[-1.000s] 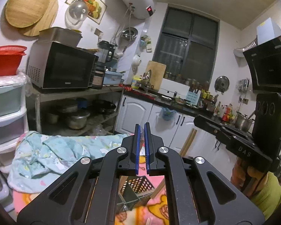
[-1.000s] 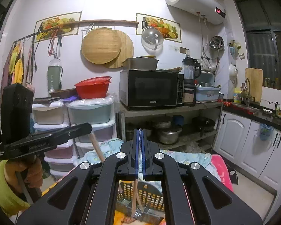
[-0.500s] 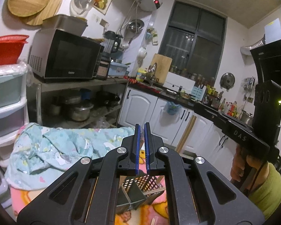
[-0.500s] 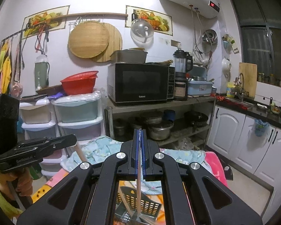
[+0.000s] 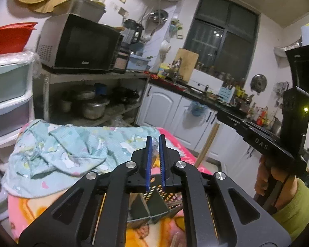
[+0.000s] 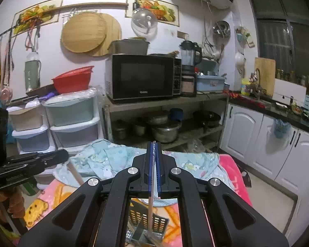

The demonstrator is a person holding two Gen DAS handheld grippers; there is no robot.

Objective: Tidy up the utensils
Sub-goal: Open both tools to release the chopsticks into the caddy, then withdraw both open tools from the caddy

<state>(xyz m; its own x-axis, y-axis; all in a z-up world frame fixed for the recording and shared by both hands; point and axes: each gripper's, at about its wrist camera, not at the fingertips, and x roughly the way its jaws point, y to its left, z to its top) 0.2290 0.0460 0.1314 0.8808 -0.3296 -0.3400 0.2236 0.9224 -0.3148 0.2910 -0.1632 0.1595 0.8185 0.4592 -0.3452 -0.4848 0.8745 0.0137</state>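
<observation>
A dark perforated utensil caddy (image 5: pixel 154 203) stands on a pink cartoon blanket (image 5: pixel 41 203), seen between my left gripper's arms; it also shows in the right wrist view (image 6: pixel 146 222). My left gripper (image 5: pixel 155 144) hovers above it, its blue pads a narrow gap apart around something clear that I cannot identify. My right gripper (image 6: pixel 153 146) is shut on a thin wooden stick (image 6: pixel 150 212) that hangs down into the caddy. The right gripper (image 5: pixel 257 135) also appears in the left view with a wooden handle (image 5: pixel 208 144) below it. The left gripper (image 6: pixel 28 166) shows at the right view's left.
A crumpled light-blue cloth (image 5: pixel 68 152) lies on the blanket behind the caddy. Plastic drawers (image 6: pixel 72 119) and a metal shelf with a microwave (image 6: pixel 142 76) and pots stand behind. White cabinets (image 6: pixel 278 144) run along the right.
Both grippers have dropped lower toward the caddy. The stick in my right gripper now reaches deeper into it. The left gripper's pads stand slightly wider apart.
</observation>
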